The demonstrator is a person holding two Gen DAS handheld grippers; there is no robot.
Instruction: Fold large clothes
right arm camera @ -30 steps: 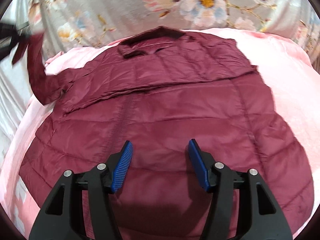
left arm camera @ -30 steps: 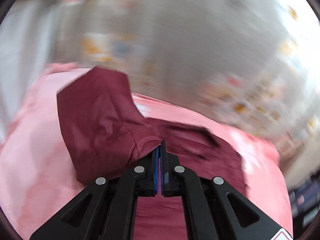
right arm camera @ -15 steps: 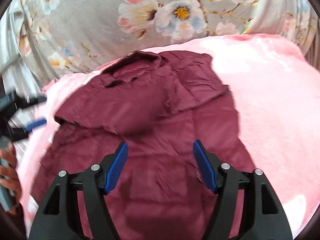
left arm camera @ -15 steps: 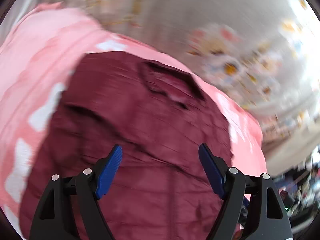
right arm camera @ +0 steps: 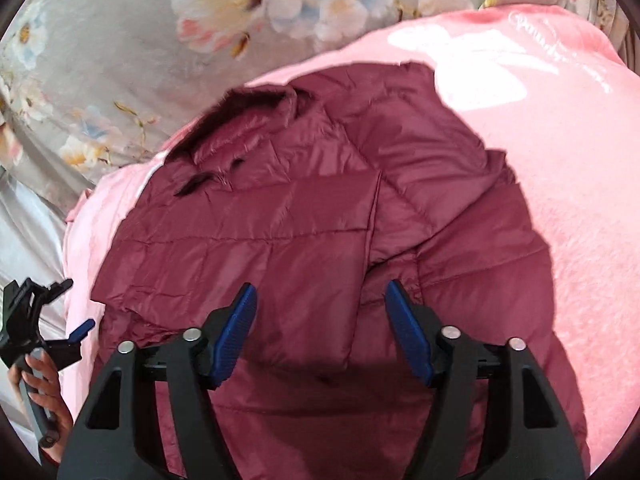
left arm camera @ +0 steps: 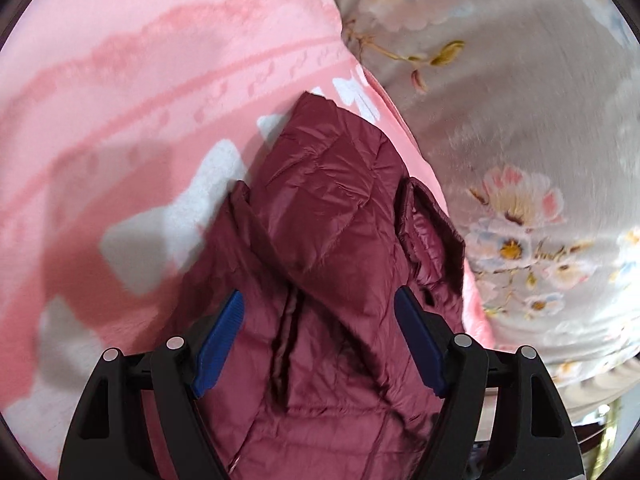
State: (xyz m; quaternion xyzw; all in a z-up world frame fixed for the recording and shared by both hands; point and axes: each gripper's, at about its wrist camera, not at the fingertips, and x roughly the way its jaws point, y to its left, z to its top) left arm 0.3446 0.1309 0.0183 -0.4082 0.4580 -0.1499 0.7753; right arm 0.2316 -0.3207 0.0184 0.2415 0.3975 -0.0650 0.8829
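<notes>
I see a maroon quilted jacket (right arm camera: 304, 240) on a pink blanket (right arm camera: 560, 200) with white patches; the sheet (left arm camera: 520, 160) behind is grey, floral-printed.

Both tongs hang spread wide with nothing between them: left tongs (left arm camera: 318, 340) over the jacket's (right arm camera: 280, 216) edge, right tongs (right arm camera: 320, 322) above its middle.

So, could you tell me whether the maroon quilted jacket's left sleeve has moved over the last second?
Yes. The left sleeve now lies folded across the maroon quilted jacket, no longer lifted beyond the pink blanket's left edge.
</notes>
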